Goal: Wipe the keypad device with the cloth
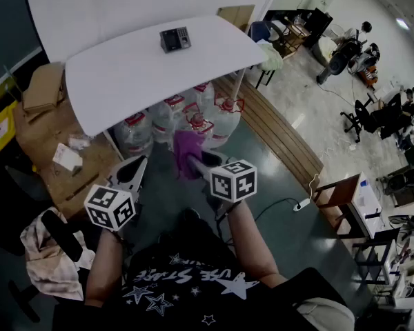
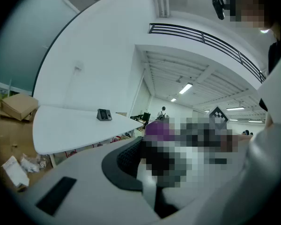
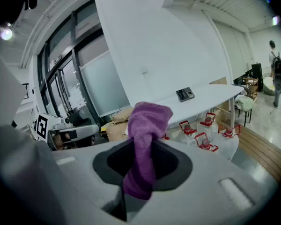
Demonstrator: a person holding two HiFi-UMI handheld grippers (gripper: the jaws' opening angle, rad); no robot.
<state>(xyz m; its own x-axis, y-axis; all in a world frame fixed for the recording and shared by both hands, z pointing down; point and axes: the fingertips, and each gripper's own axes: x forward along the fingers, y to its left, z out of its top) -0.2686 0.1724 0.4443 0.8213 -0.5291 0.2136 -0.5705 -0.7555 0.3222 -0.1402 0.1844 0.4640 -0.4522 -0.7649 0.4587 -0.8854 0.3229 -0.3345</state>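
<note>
Grips purple cloth (image 3: 147, 125) in right gripper (image 1: 201, 165), left gripper (image 1: 134, 171) alongside with jaw state unreadable, keypad device (image 1: 175, 39) well ahead of both on white table (image 1: 117, 81).

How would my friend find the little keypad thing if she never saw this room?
Look for the big white table in front of the person. The keypad device sits alone near its far edge. It is a small dark box with a screen and buttons, unlike the clear water jugs with red handles beneath the table.
</note>
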